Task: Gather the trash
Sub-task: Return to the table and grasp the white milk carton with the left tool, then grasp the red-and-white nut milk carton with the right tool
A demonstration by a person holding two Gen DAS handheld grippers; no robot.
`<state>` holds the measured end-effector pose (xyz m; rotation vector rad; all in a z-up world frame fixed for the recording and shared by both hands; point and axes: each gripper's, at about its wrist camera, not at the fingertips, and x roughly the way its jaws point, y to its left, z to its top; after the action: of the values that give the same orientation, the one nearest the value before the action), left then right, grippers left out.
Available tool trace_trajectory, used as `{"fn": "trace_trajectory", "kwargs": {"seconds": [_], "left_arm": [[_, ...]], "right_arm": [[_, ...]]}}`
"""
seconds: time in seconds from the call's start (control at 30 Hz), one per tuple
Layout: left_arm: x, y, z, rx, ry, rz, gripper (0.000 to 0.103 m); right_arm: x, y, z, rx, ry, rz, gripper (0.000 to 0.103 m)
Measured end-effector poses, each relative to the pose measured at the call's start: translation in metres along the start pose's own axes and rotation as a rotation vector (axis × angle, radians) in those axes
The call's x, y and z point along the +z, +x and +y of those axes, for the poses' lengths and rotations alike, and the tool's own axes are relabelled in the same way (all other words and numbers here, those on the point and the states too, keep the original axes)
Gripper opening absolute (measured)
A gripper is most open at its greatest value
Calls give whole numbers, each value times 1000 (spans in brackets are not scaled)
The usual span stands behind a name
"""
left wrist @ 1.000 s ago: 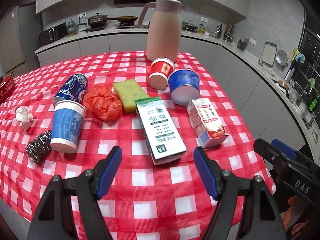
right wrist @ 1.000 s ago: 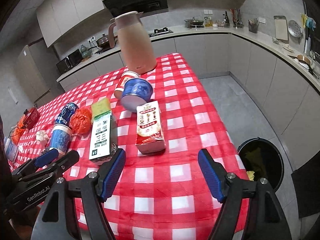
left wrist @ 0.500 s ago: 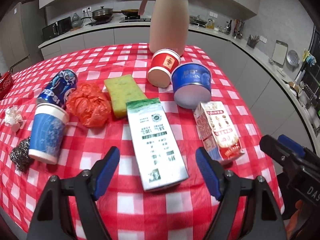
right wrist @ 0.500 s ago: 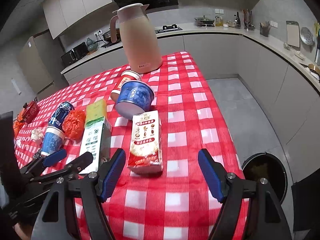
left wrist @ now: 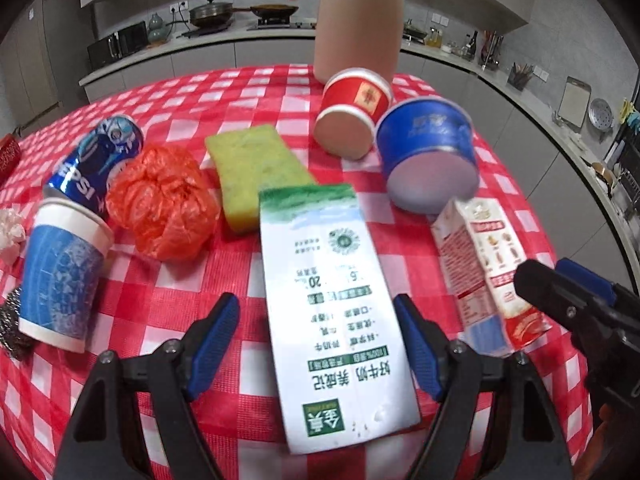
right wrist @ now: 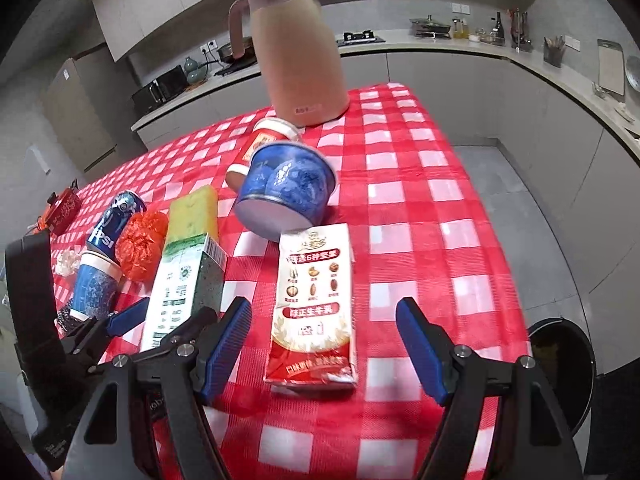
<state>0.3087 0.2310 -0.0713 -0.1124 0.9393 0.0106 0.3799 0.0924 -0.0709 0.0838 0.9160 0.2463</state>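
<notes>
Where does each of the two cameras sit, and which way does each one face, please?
Left wrist view: on the left gripper, facing along its open blue-padded fingers at the flat green-and-white milk carton; the right gripper's tip shows at right.
Right wrist view: on the right gripper, facing the flat red-and-white nut-milk carton, with a black bin on the floor; the left gripper shows at left.
Shared: both cartons, the tall pink jug, the red checked tablecloth.
</notes>
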Motion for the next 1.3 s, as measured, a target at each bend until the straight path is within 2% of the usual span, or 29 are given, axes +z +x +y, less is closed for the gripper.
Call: {"fn": "trace_trajectory", "kwargs": {"seconds": [0.07,0.1,0.43,0.57,0.7,0.97,1.3], "left_arm": [[-3,-2,6,-4,-6,-7,61],[-4,-3,8,-8,-5,-9,57],[-9,-7,9,12,37,-24,56],[-8,-4,7,25,57,-25,56],[-8,-5,6,10,53,-29,55],[-13,-17,4,-16,49,-39,55],[-14,-49,-3,-74,86,-72,55]], "right_arm": [[0,8,2,0,-3,12,77],[0,12,3,-1,-3,18,77],[-7,43,8,-32,-10,65,76],[-7,45,6,-38,-9,61,55],[-6,46,8,-49,-31,58,53],[-11,25,8,-26,-30,26,52],[-22,-22,3,-46,14,-26,52]]}}
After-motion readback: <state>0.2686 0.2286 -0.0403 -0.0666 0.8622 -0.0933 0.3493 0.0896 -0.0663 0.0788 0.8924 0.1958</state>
